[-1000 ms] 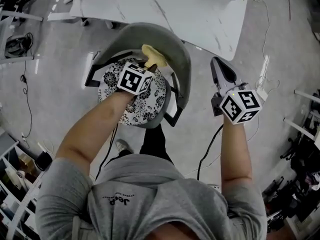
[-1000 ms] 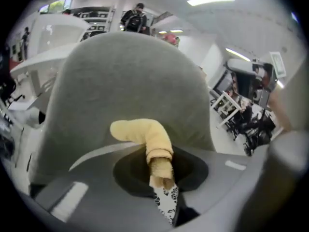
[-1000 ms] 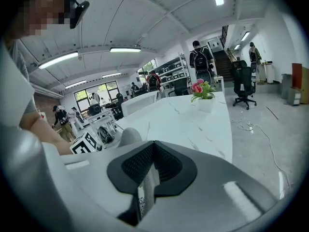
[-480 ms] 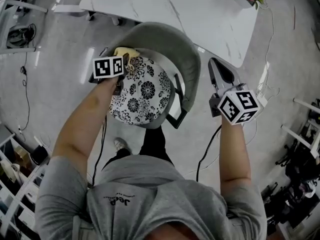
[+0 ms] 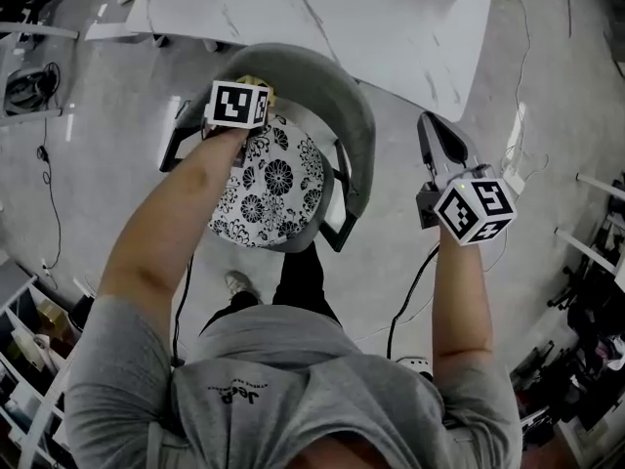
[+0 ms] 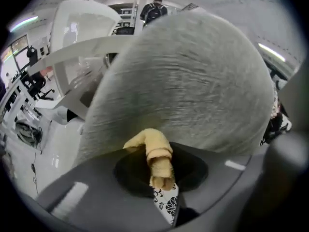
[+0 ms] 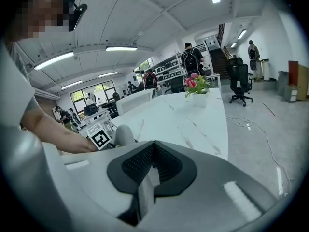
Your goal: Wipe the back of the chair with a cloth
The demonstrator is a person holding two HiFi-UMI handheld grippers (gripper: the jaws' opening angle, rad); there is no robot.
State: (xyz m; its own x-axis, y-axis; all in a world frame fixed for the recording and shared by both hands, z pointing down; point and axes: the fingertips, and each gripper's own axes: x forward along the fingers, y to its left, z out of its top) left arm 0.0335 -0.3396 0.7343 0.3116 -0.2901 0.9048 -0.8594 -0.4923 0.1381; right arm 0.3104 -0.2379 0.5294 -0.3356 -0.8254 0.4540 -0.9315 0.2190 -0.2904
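Cloth point(image 6: 155, 151), pale yellow and twisted into a short, thick roll, sits clamped between the jaws of the left gripper point(image 6: 161, 180). Its free end curls over and presses against the grey fabric of the chair back point(image 6: 193, 81). That curved back fills most of the left gripper view, its weave showing as fine horizontal streaks. A sliver of the black-and-white floral seat cushion point(image 6: 169, 203) shows just below the cloth.

From the head view, the same gripper is at the upper left part of the backrest, on its inner side above the round patterned cushion. A corner of yellow peeks out beside the marker cube point(image 5: 239, 104). The right gripper point(image 7: 148, 175) is held off to the chair's right over bare floor, well apart from the chair. Its jaws are pressed together with nothing between them.

Behind the chair stands a white marble-veined table point(image 5: 322, 18) bearing a pot of pink flowers point(image 7: 198, 88).

The cubes on both grippers carry black-and-white square markers with no readable words. A small dark print on the person's grey shirt point(image 5: 239, 391) appears upside down and is too small to make out.
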